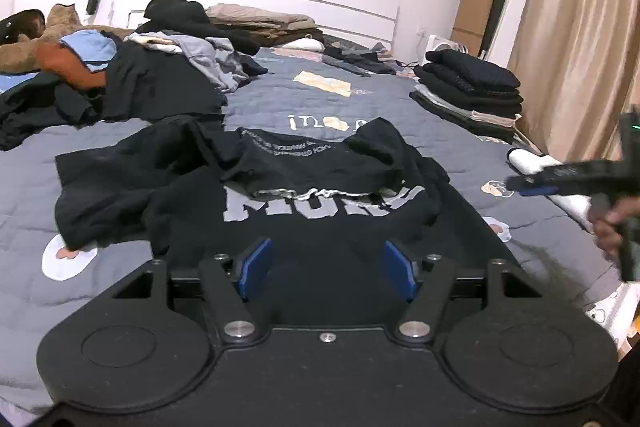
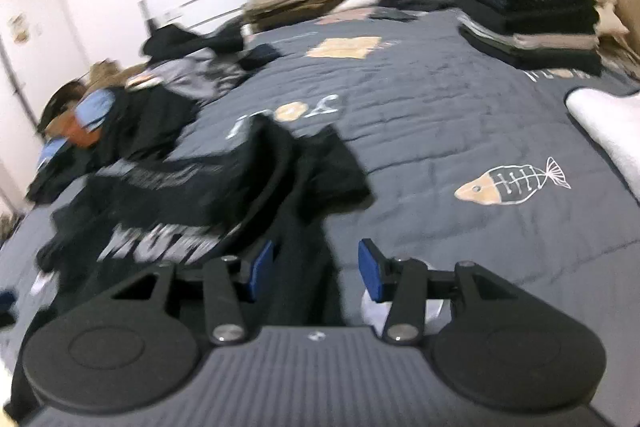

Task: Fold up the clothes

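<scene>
Black T-shirt [image 1: 280,195] with grey lettering lies crumpled, unfolded, mid-bedspread [image 1: 360,99]. Left gripper [image 1: 328,267] and right gripper [image 2: 316,271] hover over it, jaws apart, holding nothing. A folded stack [image 1: 472,83] is finished; a jumbled pile [image 1: 160,67] awaits.

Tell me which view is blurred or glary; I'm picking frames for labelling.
Left wrist view: mostly sharp, black printed T-shirt lettering readable, only the right gripper streaks, white wall blown out. Right wrist view: motion-smeared throughout, the T-shirt worst; fisheye bends both.

Black tool [image 1: 328,269], blue pads [image 1: 256,267], silver screws.
</scene>
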{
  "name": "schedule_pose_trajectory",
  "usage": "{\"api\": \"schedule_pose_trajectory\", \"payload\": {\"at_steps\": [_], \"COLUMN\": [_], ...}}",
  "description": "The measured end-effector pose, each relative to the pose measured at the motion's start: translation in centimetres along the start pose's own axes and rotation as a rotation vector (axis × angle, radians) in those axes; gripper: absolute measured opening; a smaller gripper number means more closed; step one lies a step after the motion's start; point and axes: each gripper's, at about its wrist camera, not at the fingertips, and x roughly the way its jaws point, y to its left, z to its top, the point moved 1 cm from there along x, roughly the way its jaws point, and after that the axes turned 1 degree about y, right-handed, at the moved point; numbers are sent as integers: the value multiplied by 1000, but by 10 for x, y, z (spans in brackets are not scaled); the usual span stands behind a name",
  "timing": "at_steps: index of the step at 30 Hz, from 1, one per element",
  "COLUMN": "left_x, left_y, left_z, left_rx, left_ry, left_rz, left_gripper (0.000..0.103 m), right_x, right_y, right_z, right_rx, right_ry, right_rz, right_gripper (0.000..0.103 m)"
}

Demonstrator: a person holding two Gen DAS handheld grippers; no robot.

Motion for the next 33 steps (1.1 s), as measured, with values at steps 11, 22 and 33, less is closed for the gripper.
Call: {"api": "schedule_pose_trajectory", "payload": {"at_steps": [11, 22, 33], "left_x": [30, 104, 148], "left_y": [-40, -93, -91], "left_z": [23, 82, 78], "left_rx": [-20, -21, -84], "left_ry": [-17, -25, 30], "left_rz": [-179, -295, -378], "left_gripper": [68, 71, 74], "right_x": [76, 106, 131], "right_y": [-36, -43, -50], "right_z": [24, 33, 26], "right_rx": [76, 100, 182], "right_ry": [12, 19, 38], "right_rz": [5, -2, 40], "right_gripper": [46, 47, 52]}}
